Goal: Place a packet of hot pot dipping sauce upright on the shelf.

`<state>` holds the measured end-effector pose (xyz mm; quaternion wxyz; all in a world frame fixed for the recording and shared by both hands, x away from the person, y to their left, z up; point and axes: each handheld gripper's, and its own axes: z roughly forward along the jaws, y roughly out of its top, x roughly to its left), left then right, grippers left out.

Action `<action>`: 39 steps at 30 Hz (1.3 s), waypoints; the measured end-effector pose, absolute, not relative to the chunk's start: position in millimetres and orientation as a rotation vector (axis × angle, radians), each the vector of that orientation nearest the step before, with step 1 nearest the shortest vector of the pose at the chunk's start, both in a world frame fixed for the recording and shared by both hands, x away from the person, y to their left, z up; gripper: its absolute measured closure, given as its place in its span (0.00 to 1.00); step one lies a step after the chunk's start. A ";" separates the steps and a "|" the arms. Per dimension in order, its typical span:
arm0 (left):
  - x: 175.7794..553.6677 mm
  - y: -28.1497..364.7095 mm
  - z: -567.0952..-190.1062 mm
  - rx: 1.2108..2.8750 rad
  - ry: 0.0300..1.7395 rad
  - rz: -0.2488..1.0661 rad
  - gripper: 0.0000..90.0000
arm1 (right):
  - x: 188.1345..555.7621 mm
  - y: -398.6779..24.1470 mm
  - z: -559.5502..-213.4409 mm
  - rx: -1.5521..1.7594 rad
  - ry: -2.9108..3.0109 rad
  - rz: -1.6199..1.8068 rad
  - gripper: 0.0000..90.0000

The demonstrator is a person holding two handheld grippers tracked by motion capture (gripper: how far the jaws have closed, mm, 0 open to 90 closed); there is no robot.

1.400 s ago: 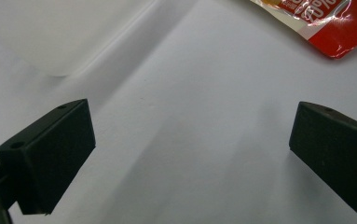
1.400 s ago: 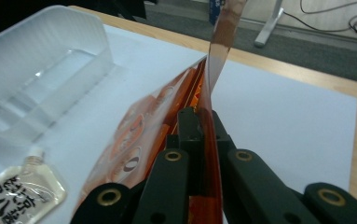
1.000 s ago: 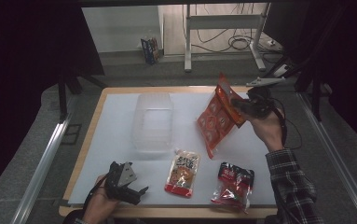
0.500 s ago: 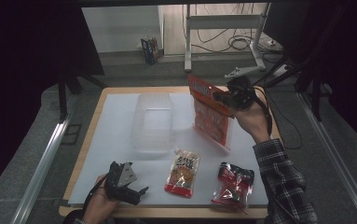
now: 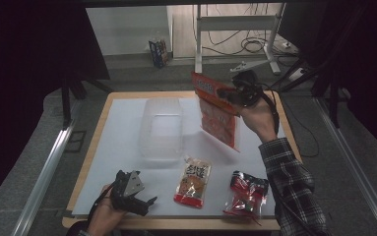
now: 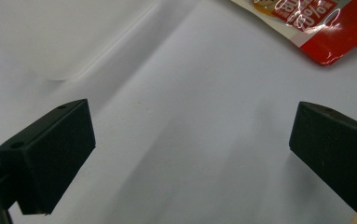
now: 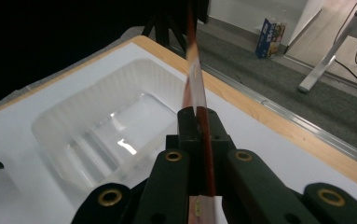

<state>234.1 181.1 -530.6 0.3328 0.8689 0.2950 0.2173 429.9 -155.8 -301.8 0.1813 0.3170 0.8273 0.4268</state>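
Note:
My right gripper is shut on the top edge of a large orange snack bag, which hangs in the air to the right of a clear plastic tub. In the right gripper view the bag stands edge-on between the closed jaws, with the tub below and to the left. My left gripper rests at the table's front left, jaws wide apart over bare white surface. A small red-and-white pouch and a red-and-black pouch lie on the white mat near the front.
The white mat covers a wooden table edged by metal rails. Behind the table are a desk frame, floor cables and a small box. A corner of the red pouch lies ahead of the left jaws.
The right gripper has lifted the orange bag up off the table and carried it leftwards, nearer the tub. The left gripper has stayed put.

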 end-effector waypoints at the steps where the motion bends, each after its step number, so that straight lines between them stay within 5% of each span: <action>1: 234.1 181.2 -530.4 2.263 0.773 0.561 0.00 | 430.4 -154.1 -299.8 0.895 2.334 1.210 0.98; 24: 236.1 191.9 -523.0 2.114 0.839 0.392 0.00 | 449.1 -83.3 -270.9 0.793 2.346 1.280 0.98; 39: 234.7 192.3 -522.1 2.084 0.802 0.411 0.00 | 463.7 -28.0 -272.2 0.741 2.351 1.300 0.98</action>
